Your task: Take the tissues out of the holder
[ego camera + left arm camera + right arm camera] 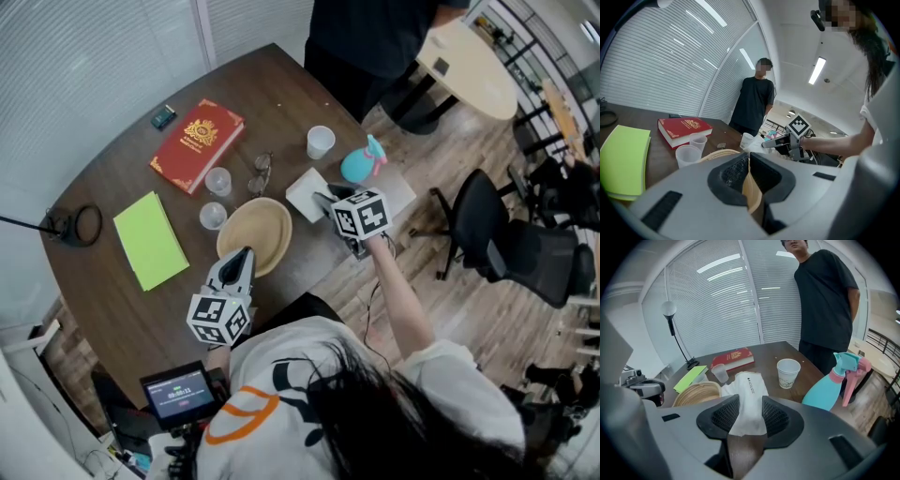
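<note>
The right gripper (749, 414) is clamped on the near end of the tissue pack (750, 387). The pack's long axis runs along the jaws, with its far end toward the book (733, 358). It is white and crumpled with small black print, and sits just beside the basket (258, 230). The left gripper (749, 172) grips the basket rim.

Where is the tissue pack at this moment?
In the right gripper view, the tissue pack sits clamped in the right hand-held gripper, with the woven basket to its left and the paper cup to its right.
</note>
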`<state>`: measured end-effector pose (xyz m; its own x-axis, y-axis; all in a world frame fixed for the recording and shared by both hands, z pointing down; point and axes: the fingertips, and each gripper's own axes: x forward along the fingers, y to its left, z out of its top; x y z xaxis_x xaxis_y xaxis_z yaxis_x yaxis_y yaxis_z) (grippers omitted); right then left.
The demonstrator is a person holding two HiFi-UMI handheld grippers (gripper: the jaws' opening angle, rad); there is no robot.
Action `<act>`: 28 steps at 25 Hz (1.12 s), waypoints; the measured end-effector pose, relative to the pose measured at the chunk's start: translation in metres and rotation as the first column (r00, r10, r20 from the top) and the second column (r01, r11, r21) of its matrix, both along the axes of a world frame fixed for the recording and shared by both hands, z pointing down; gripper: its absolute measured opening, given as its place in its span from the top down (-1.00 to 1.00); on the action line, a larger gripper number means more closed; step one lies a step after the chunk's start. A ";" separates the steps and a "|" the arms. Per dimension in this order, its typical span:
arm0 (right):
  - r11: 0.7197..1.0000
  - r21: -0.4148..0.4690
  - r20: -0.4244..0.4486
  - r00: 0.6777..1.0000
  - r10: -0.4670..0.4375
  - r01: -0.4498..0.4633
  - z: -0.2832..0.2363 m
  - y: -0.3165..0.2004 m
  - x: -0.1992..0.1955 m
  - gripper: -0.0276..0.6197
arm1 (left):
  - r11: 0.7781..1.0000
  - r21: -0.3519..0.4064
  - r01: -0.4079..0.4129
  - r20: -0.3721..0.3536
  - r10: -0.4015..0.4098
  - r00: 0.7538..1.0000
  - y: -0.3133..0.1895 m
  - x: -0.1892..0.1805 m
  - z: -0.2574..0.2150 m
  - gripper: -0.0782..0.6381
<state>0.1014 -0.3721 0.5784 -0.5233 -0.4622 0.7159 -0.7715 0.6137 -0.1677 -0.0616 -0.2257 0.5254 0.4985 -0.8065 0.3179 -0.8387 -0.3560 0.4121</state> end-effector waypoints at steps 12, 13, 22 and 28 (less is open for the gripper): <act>0.994 -0.102 -0.006 0.999 0.042 -0.042 0.040 0.009 -0.006 0.42 | 0.999 0.020 -0.046 0.008 0.046 0.999 -0.012 0.017 -0.005 0.78; 0.993 -0.106 -0.009 0.999 0.053 -0.054 0.042 0.009 -0.004 0.42 | 0.998 0.024 -0.050 0.008 0.050 0.999 -0.013 0.019 -0.007 0.78; 0.991 -0.082 -0.086 0.992 0.094 -0.102 0.055 0.005 0.009 0.41 | 0.997 0.024 -0.067 0.018 0.066 0.998 -0.013 0.023 -0.007 0.78; 0.993 -0.057 -0.150 0.984 0.091 -0.101 0.057 0.005 0.016 0.41 | 0.998 0.022 -0.065 0.023 0.065 0.998 -0.012 0.020 -0.006 0.78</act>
<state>0.1175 -0.3669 0.6353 -0.3659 -0.4562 0.8112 -0.8454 0.5274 -0.0847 -0.0417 -0.2378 0.5196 0.5429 -0.7798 0.3118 -0.8226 -0.4189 0.3845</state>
